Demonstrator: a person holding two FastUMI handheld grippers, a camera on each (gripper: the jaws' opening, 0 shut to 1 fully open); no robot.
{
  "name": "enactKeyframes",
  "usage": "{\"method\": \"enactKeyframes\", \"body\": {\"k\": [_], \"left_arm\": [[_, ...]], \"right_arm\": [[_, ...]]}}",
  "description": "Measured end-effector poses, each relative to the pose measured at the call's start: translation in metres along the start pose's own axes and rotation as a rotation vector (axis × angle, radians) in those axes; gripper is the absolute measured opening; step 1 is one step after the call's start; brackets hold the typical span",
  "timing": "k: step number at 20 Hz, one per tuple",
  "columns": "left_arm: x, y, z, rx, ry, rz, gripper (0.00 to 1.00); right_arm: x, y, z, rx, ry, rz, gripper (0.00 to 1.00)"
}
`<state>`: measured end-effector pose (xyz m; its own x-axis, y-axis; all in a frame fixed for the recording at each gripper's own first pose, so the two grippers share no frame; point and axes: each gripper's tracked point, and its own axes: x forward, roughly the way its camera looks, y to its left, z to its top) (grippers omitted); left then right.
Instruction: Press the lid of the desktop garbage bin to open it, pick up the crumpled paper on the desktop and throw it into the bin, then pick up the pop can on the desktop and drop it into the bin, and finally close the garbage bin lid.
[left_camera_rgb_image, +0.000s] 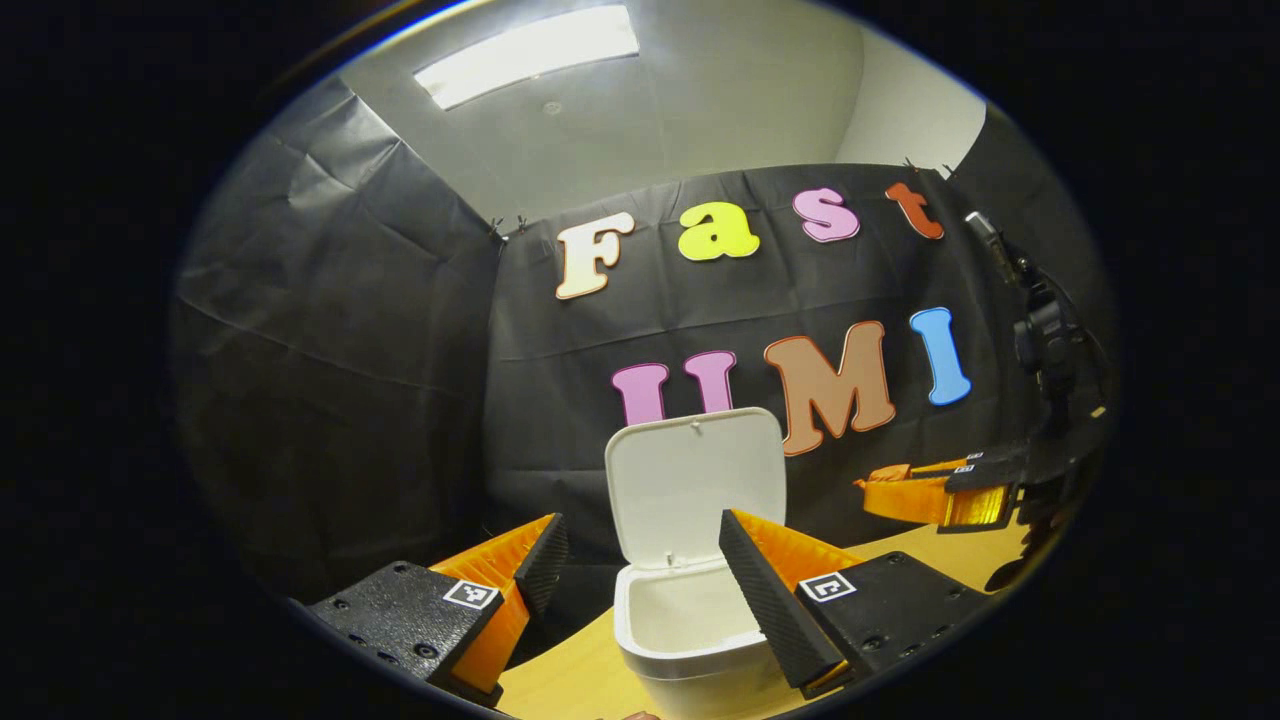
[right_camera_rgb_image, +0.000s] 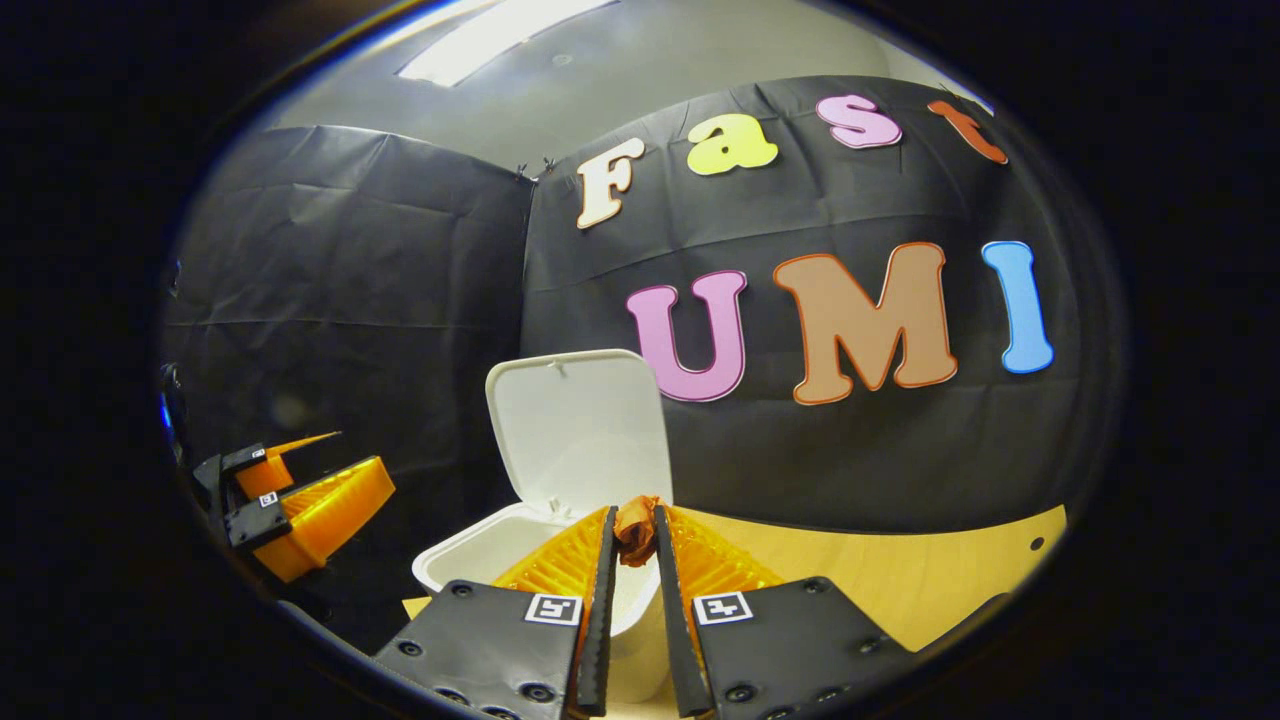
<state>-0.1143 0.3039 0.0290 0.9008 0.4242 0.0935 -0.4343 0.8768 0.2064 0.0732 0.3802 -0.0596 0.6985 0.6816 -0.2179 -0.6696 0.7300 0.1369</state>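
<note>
The white desktop bin (left_camera_rgb_image: 640, 640) stands on the tan table with its lid (left_camera_rgb_image: 695, 480) swung up and its inside showing. My left gripper (left_camera_rgb_image: 640, 535) is open just in front of the bin, one finger on each side of the opening, with nothing between them. In the right gripper view, my right gripper (right_camera_rgb_image: 634, 518) is shut on a small crumpled brownish paper (right_camera_rgb_image: 636, 540), held above the near right edge of the bin (right_camera_rgb_image: 470, 545), in front of the raised lid (right_camera_rgb_image: 580, 430). The right gripper (left_camera_rgb_image: 940, 495) also shows farther off in the left gripper view, right of the bin.
The tan table (right_camera_rgb_image: 900, 580) runs to the right of the bin up to the black cloth wall. My left gripper (right_camera_rgb_image: 290, 500) hangs at the far left of the right gripper view, left of the bin. A dark stand (left_camera_rgb_image: 1045, 340) rises at the right edge.
</note>
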Motion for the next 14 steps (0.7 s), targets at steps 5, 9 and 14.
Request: {"method": "enactKeyframes", "body": {"k": [5,9,14], "left_arm": [[0.005,0.027,-0.015,0.000,0.027,0.020,0.93],[0.009,0.035,-0.021,0.002,0.037,0.022,0.93],[0.014,0.025,-0.020,-0.007,0.027,-0.010,0.93]], "right_arm": [[0.026,0.018,-0.017,0.004,0.043,0.004,0.32],[0.027,0.025,-0.022,0.027,0.049,-0.005,0.80],[0.015,0.012,-0.012,0.018,0.017,-0.056,0.88]]}}
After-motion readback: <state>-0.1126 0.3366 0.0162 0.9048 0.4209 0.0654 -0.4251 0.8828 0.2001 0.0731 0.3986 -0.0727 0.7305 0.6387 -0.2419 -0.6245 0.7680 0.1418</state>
